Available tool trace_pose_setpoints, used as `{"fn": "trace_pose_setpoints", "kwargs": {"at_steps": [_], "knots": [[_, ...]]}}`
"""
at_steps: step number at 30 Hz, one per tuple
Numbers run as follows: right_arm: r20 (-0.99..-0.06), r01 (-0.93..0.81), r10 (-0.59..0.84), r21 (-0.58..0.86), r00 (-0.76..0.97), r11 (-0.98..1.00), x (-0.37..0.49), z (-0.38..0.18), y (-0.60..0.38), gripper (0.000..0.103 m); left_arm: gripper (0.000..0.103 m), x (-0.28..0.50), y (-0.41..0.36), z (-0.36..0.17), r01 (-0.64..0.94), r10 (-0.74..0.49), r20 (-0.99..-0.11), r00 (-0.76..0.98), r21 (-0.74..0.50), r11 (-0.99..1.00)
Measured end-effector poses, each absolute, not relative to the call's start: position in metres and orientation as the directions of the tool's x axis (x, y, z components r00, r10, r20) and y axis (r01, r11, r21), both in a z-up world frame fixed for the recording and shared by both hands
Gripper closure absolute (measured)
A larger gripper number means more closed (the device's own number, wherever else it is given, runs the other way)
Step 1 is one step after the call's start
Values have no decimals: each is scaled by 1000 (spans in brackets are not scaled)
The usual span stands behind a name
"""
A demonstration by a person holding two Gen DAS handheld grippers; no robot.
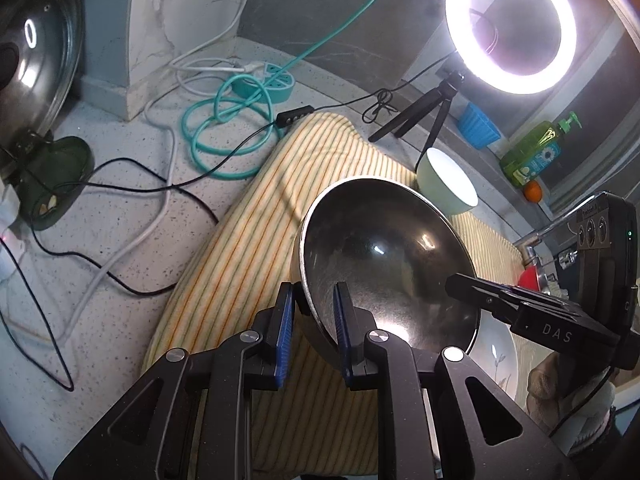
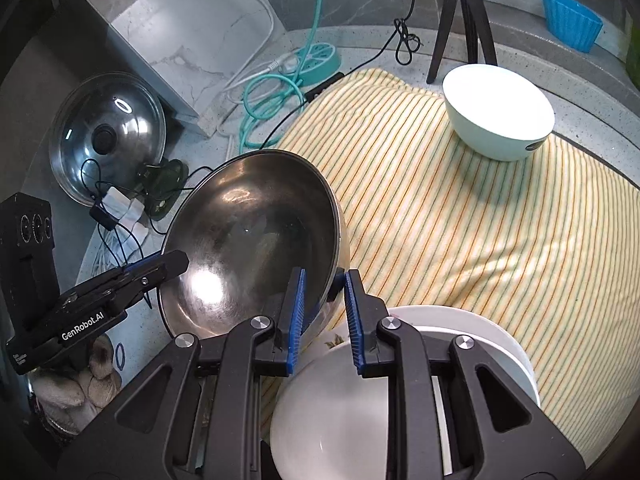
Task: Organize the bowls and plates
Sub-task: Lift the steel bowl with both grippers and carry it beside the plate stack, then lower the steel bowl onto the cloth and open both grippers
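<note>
A large steel bowl [image 1: 384, 256] [image 2: 248, 232] hangs tilted above the striped towel [image 1: 240, 240] [image 2: 460, 220], carried between both grippers. My left gripper [image 1: 314, 296] is shut on its near rim, one blue pad inside and one outside. My right gripper [image 2: 325, 280] is shut on the opposite rim the same way. Each gripper shows in the other's view: the right gripper [image 1: 472, 284] and the left gripper [image 2: 176, 260]. A pale green bowl [image 1: 448, 184] [image 2: 496, 116] stands on the towel's far end. Below the right gripper lies a white plate [image 2: 480, 328] [image 1: 496, 352] with a white bowl [image 2: 332, 400] on it.
Cables and a teal power strip [image 1: 264, 80] [image 2: 316, 60] lie on the speckled counter beyond the towel. A ring light [image 1: 512, 28] on a black tripod [image 2: 464, 20], a blue cup [image 2: 572, 20], a green soap bottle [image 1: 536, 152] and a pot lid [image 2: 108, 136] [image 1: 36, 60] line the edges.
</note>
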State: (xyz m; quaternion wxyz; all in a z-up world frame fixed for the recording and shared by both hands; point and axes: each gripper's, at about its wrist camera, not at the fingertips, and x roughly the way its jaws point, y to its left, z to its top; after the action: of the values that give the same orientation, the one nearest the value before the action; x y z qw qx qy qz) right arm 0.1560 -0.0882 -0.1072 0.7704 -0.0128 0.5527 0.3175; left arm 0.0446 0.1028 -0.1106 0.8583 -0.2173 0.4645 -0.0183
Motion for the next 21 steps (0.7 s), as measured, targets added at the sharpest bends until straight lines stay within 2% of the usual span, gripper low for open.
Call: {"fn": "trace_pose_setpoints", "kwargs": {"at_steps": [12, 14, 15, 17, 19, 20, 21], "knots": [[-875, -522, 465, 336, 136, 784, 159, -124, -74, 82, 86, 45, 112, -129, -205, -216, -820, 530, -371, 906], [-872, -532, 470, 335, 138, 778, 159, -123, -72, 79, 86, 44, 114, -130, -206, -219, -822, 525, -372, 905], [-869, -535, 476, 339, 137, 773, 159, -122, -71, 75, 84, 43, 114, -130, -204, -222, -822, 525, -374, 905], [-861, -538, 482, 333, 161, 774, 159, -118, -72, 43, 79, 42, 115, -129, -207, -217, -822, 526, -371, 905], [-847, -543, 496, 328, 194, 773, 157, -110, -73, 30, 78, 42, 116, -127, -204, -214, -819, 532, -370, 906], [-842, -547, 501, 328, 200, 770, 157, -107, -74, 29, 74, 41, 116, -125, -204, -210, -820, 533, -365, 908], [-839, -551, 504, 328, 204, 768, 157, -105, -75, 29, 64, 41, 116, -124, -208, -204, -821, 533, -361, 909]]}}
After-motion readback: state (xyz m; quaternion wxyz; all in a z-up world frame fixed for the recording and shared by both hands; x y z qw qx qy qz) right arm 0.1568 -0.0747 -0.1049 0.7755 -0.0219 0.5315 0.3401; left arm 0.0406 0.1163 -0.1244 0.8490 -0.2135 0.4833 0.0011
